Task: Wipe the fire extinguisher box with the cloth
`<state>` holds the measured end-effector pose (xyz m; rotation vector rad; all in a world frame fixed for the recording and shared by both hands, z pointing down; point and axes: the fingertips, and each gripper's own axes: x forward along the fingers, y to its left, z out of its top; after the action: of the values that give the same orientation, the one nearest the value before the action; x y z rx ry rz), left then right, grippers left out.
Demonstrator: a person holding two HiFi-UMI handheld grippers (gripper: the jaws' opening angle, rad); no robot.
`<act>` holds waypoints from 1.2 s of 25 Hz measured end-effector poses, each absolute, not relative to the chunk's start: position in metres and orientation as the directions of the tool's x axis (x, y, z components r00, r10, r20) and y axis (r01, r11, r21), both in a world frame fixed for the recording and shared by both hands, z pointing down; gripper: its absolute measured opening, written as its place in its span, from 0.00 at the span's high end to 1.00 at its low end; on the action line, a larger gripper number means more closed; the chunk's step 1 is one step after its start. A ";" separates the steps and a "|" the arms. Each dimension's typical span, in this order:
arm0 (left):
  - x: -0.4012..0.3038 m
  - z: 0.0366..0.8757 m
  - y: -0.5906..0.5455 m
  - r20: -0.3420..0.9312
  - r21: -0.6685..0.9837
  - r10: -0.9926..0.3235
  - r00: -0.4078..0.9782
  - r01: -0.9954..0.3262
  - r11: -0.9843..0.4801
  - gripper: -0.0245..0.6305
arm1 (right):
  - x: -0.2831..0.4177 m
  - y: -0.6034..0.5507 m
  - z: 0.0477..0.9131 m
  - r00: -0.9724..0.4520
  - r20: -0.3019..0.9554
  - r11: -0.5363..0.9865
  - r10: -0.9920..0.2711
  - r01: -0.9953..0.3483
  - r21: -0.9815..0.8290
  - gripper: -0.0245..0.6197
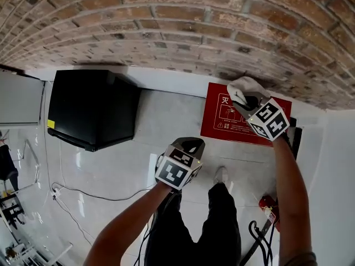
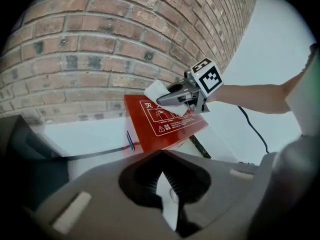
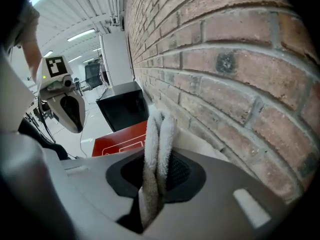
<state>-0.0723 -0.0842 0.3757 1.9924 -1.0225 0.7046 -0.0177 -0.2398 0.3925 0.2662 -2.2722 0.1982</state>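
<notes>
Right gripper [image 1: 244, 97] jaws gripping cloth [image 1: 248, 84] on fire extinguisher box [image 1: 222, 124]; left gripper [image 1: 191, 145] jaws closed, empty

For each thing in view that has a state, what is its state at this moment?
fire extinguisher box: lid shut.
cloth: folded, lying at the box's rear edge.
right tool: shut on the cloth.
left tool: shut, empty, held away from the box.

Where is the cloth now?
The cloth is right of centre in the head view, clamped in the right gripper at the fire extinguisher box, beside the brick wall.
</notes>
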 end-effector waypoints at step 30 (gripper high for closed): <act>-0.159 0.380 -0.042 0.749 0.403 -0.360 0.557 -0.813 -0.419 0.96 | -0.132 -0.130 0.408 -0.600 0.800 0.966 0.025 -0.192 -0.175 0.84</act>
<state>-0.1593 -0.0418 0.3801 2.0090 -0.9421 0.7367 -0.1322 -0.1304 0.4077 0.1169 -2.1956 0.3031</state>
